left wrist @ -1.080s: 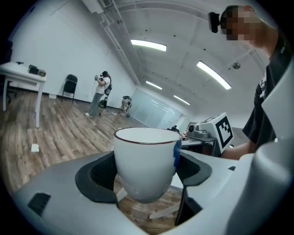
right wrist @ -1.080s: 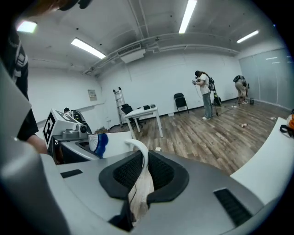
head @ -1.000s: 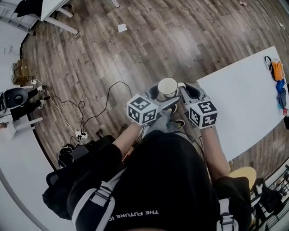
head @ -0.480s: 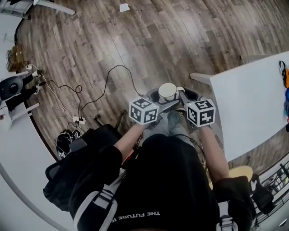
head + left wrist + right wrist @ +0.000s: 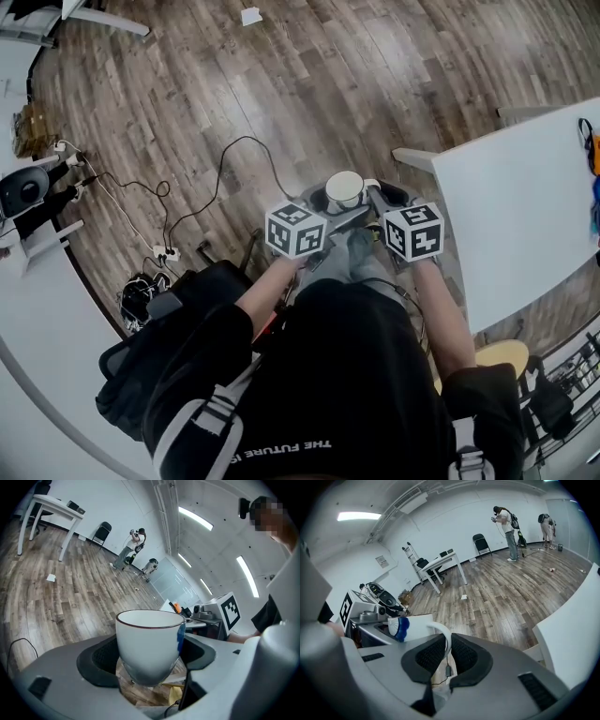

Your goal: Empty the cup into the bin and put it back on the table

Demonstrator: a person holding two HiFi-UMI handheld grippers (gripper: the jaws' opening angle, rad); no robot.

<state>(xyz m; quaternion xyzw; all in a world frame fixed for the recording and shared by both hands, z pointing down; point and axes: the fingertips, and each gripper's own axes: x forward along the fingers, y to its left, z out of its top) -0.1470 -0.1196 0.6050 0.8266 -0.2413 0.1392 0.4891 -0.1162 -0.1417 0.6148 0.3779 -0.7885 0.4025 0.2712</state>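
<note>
In the head view, a white cup [image 5: 345,188] is held upright over the wooden floor, just left of the white table's [image 5: 525,216] corner. My left gripper [image 5: 334,208] is shut on the cup's body, with a black pad on either side of the cup [image 5: 149,641]. My right gripper [image 5: 375,195] is shut on the cup's handle [image 5: 443,637], which is pinched between its pads. The cup [image 5: 415,626] carries a blue mark on its side. Its inside is hidden in the gripper views. No bin is in view.
Black cables [image 5: 187,216] and a power strip [image 5: 167,278] lie on the floor to the left. A paper scrap [image 5: 250,16] lies farther off. A round stool [image 5: 502,361] stands by my right side. Small coloured items [image 5: 592,150] sit at the table's far edge.
Both grippers keep their hold on the cup. The head view has shifted, with the table's corner sliding to the right and the cup a little lower over the floor.
</note>
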